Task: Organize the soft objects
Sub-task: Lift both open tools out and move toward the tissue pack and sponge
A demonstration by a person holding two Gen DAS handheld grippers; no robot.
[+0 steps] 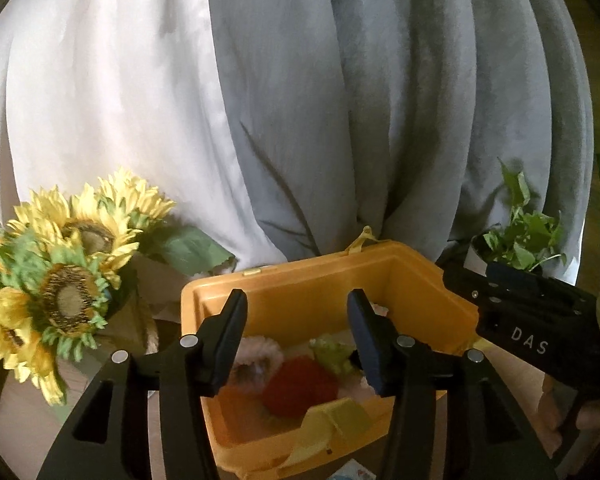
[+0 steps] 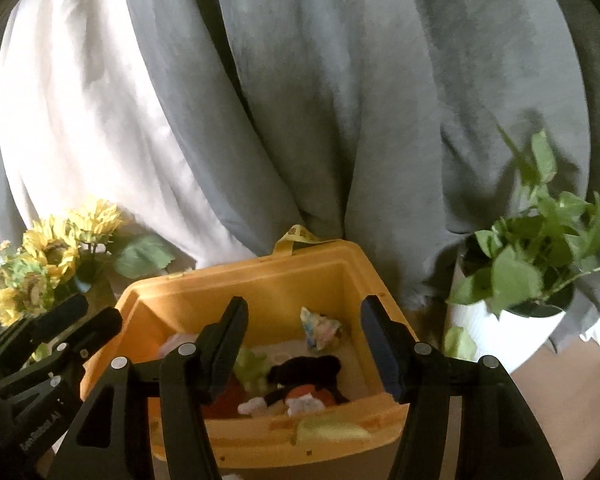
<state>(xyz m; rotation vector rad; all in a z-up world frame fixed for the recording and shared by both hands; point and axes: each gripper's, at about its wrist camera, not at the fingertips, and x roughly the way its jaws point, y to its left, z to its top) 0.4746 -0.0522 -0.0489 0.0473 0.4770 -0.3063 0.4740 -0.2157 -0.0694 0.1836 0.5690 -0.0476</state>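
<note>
A yellow plastic bin (image 1: pixel 300 276) (image 2: pixel 240 284) stands on the table with soft toys inside. In the left wrist view I see a red plush (image 1: pixel 300 386), a green plush (image 1: pixel 332 354) and a fluffy pale one (image 1: pixel 256 356). In the right wrist view I see a black plush (image 2: pixel 304 368), a patterned cloth piece (image 2: pixel 320 326), a green one (image 2: pixel 252 366). My left gripper (image 1: pixel 298 340) is open and empty above the bin's near side. My right gripper (image 2: pixel 304 344) is open and empty above the bin too. The right gripper's body (image 1: pixel 532 320) shows at the right of the left wrist view.
Artificial sunflowers (image 1: pixel 60 276) (image 2: pixel 48 256) stand left of the bin. A potted green plant in a white pot (image 2: pixel 516 280) (image 1: pixel 520 236) stands to its right. White and grey curtains (image 1: pixel 260 100) (image 2: pixel 300 100) hang close behind. A yellow strap (image 1: pixel 332 420) hangs over the bin's near rim.
</note>
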